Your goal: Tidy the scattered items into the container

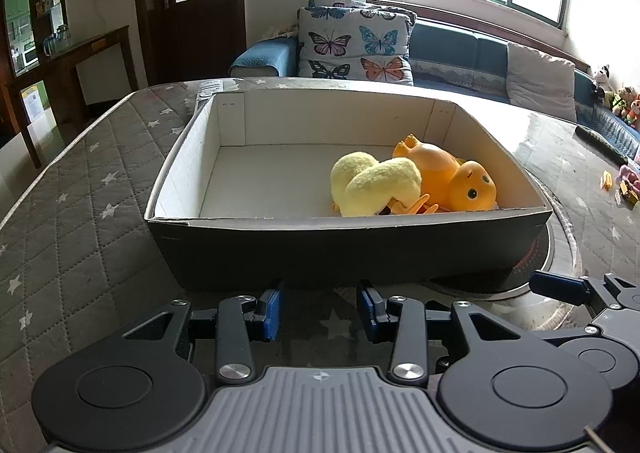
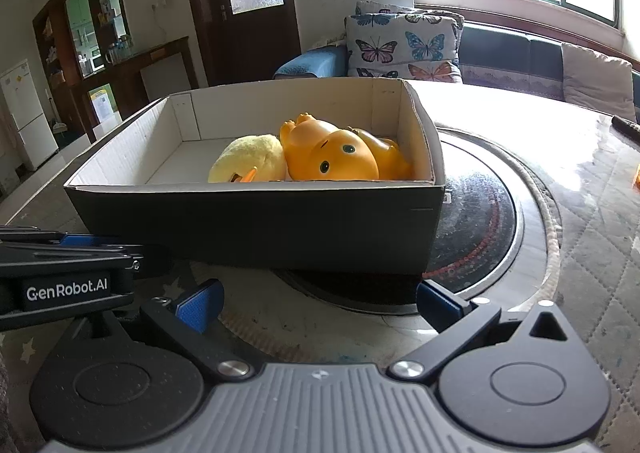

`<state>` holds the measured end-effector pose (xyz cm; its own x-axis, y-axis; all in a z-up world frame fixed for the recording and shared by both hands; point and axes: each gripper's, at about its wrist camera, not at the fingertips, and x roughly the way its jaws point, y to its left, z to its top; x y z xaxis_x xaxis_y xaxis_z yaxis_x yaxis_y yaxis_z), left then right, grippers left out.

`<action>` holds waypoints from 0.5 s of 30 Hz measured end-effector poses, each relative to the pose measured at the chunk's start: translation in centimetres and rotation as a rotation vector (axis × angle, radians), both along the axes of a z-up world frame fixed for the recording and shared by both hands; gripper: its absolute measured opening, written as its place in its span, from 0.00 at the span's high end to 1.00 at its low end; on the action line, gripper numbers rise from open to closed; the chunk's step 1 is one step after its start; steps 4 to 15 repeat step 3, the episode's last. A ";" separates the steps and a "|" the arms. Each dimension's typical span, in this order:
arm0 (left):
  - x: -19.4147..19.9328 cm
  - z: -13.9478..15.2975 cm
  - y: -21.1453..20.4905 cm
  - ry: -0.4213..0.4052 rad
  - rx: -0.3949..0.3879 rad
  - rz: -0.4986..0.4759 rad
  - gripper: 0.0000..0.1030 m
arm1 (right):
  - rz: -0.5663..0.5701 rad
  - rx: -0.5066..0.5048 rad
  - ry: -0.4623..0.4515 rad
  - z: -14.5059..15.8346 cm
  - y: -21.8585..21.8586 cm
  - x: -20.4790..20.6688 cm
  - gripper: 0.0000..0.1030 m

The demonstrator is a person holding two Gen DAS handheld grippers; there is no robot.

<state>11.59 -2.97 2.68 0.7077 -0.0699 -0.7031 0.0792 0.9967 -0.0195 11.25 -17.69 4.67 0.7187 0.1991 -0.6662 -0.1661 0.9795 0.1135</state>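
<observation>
A cardboard box (image 1: 320, 253), dark outside and white inside, stands on the quilted table. Inside it, at the right, a yellow plush toy (image 1: 372, 185) leans against an orange rubber toy (image 1: 452, 177) lying on its side. My left gripper (image 1: 320, 307) sits open just before the box's near wall, nothing between its blue pads. In the right wrist view the same box (image 2: 256, 221) holds the plush (image 2: 248, 159) and the orange toy (image 2: 336, 157). My right gripper (image 2: 320, 303) stands wide open and empty in front of the box's right corner. The left gripper's body (image 2: 68, 273) lies beside it.
A round dark hotplate (image 2: 480, 221) is set into the table partly under the box. Small toys (image 1: 628, 181) and a yellow piece (image 1: 607, 179) lie at the table's far right, near a black remote (image 1: 600, 141). A sofa with butterfly cushions (image 1: 356, 45) stands behind.
</observation>
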 end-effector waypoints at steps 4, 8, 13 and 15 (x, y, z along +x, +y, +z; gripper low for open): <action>0.1 0.0 0.0 0.000 -0.001 0.001 0.61 | 0.001 -0.002 -0.001 0.1 0.0 0.0 0.00; 0.1 0.0 0.0 0.000 -0.001 0.001 0.61 | 0.001 -0.002 -0.001 0.1 0.0 0.0 0.00; 0.1 0.0 0.0 0.000 -0.001 0.001 0.61 | 0.001 -0.002 -0.001 0.1 0.0 0.0 0.00; 0.1 0.0 0.0 0.000 -0.001 0.001 0.61 | 0.001 -0.002 -0.001 0.1 0.0 0.0 0.00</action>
